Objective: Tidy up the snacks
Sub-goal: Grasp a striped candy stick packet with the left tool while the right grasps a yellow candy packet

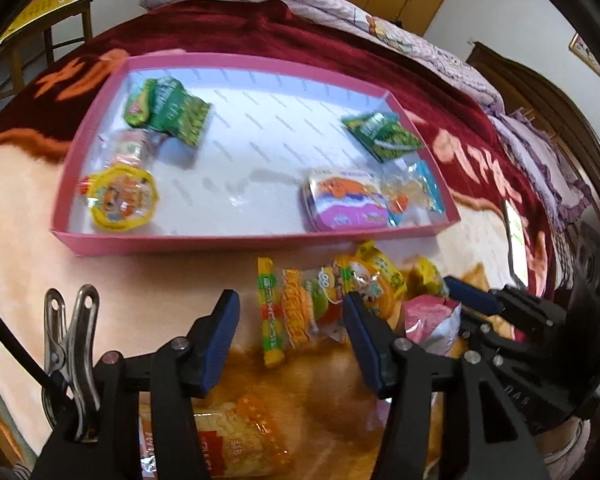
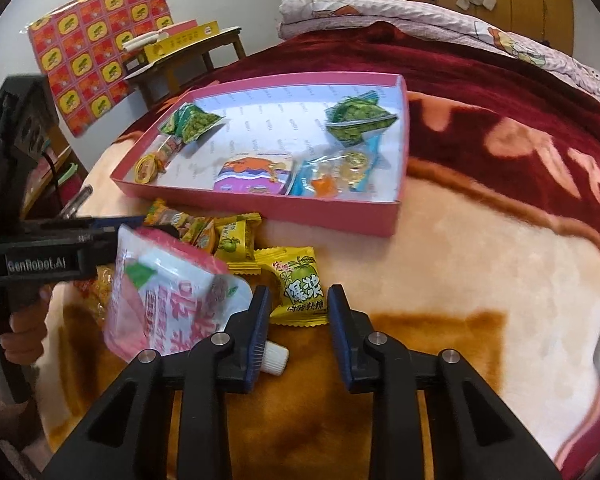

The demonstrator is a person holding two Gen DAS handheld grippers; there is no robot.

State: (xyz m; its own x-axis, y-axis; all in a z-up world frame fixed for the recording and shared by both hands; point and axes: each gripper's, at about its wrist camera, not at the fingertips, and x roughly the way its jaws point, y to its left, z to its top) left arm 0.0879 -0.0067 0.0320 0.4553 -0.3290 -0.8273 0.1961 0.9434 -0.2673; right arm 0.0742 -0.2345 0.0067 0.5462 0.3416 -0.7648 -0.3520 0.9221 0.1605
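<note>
On the bed, a plush red-and-cream blanket (image 2: 480, 208) carries a shallow pink tray (image 2: 340, 216) that already holds several snack packs, the loose pile lying on the near side of it. Room behind: wooden wardrobe, folded quilt, small side table. The right gripper (image 2: 298, 332) points down at a yellow candy pack (image 2: 298, 292) lying flat just ahead of its jaws, its wrapper ends running roughly across the gap; jaws spread, pinching nothing. A pink spout pouch (image 2: 172, 296) leans beside the left-hand jaw. The left gripper (image 1: 288, 332) hangs over a noodle-snack pack (image 1: 300, 308), jaws spread, nothing gripped. Right hand looks nearer its target; next likely pinch, then lift to the tray.
</note>
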